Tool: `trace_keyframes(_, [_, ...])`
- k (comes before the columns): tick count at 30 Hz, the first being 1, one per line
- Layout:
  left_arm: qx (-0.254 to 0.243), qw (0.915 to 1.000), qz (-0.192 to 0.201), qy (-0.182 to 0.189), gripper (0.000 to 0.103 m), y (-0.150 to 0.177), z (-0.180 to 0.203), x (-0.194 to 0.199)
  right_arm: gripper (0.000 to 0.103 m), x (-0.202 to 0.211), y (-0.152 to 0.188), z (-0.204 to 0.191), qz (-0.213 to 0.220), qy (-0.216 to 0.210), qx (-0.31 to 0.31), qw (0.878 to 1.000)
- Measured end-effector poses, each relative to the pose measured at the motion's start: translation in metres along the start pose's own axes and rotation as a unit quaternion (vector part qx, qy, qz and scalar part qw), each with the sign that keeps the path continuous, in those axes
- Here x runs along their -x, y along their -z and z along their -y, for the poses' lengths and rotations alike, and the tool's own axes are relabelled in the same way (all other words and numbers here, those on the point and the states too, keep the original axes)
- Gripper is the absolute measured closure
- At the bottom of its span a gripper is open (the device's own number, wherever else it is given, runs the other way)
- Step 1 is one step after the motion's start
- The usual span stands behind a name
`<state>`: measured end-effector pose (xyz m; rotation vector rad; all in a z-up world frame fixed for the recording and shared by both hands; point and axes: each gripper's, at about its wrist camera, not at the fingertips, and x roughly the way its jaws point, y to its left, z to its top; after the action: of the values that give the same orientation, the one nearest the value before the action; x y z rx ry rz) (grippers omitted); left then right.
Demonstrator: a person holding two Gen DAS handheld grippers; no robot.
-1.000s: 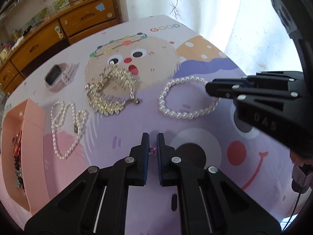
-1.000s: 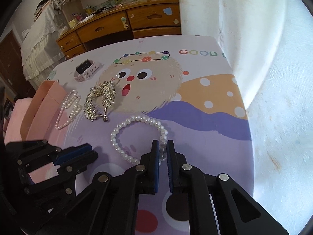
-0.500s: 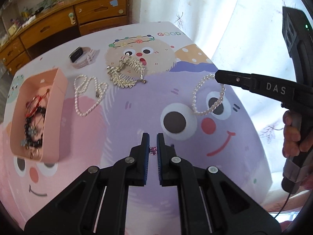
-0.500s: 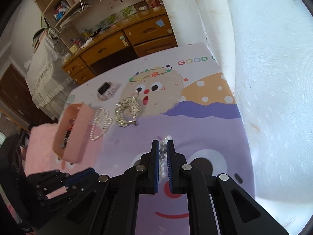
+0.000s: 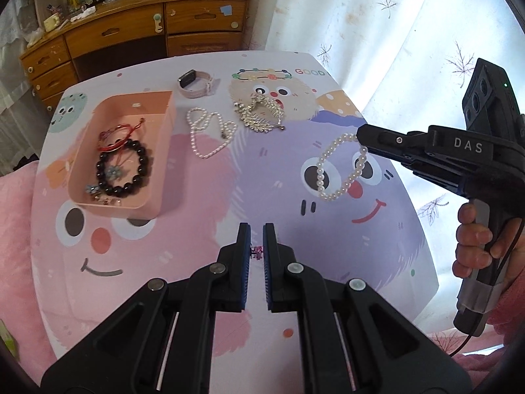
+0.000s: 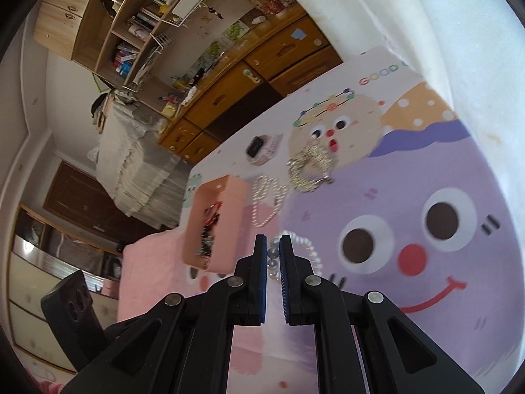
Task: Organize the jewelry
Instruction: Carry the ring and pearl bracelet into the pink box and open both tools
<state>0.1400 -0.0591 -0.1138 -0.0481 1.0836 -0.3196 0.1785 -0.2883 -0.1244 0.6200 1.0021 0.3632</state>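
My right gripper [image 6: 273, 246] is shut on a white pearl bracelet [image 5: 338, 168] and holds it in the air above the table; the bracelet [image 6: 305, 249] hangs from its tips. My left gripper [image 5: 257, 234] is shut on a tiny pink item [image 5: 257, 251], high above the table's near side. A pink box [image 5: 123, 154] at the left holds a dark bead bracelet [image 5: 123, 170] and red cords. A long pearl necklace [image 5: 210, 131], a silver rhinestone piece [image 5: 262, 115] and a pink smartwatch [image 5: 197, 82] lie on the table [image 5: 197, 229].
The table has a cartoon-print cover. A wooden dresser [image 5: 131, 32] stands behind it and a white curtain [image 5: 393, 32] hangs at the right. Pink bedding [image 5: 16, 213] lies along the left edge.
Both grippers have risen well above the table. The right gripper has lifted the pearl bracelet off the cover and carried it up and toward the left.
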Motion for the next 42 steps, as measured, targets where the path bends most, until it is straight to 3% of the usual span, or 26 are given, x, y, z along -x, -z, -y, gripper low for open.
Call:
trace_keyframes(9, [-0.001,0.9997,-0.012,0.022,0.098,0.007,-0.052,0.021,0.096,-0.019,0.031,-0.056,-0.005,-0.019,-0.010,1.000])
trace_keyframes(15, [-0.029,0.9989,-0.019,0.032,0.098,-0.001,-0.084,0.032,0.096,-0.035,0.045,-0.096,0.013,-0.018,-0.011,1.000])
trace_keyframes(33, [-0.093,0.9946,0.021,0.043,0.098,-0.089,-0.168,0.032,0.096,-0.103,0.043,-0.194,0.055,-0.045,0.015,0.997])
trace_keyframes(42, [-0.086,0.9945,0.034,0.050,0.098,-0.110,-0.185,0.027,0.096,-0.116,0.034,-0.224,0.070,-0.039,0.022,0.997])
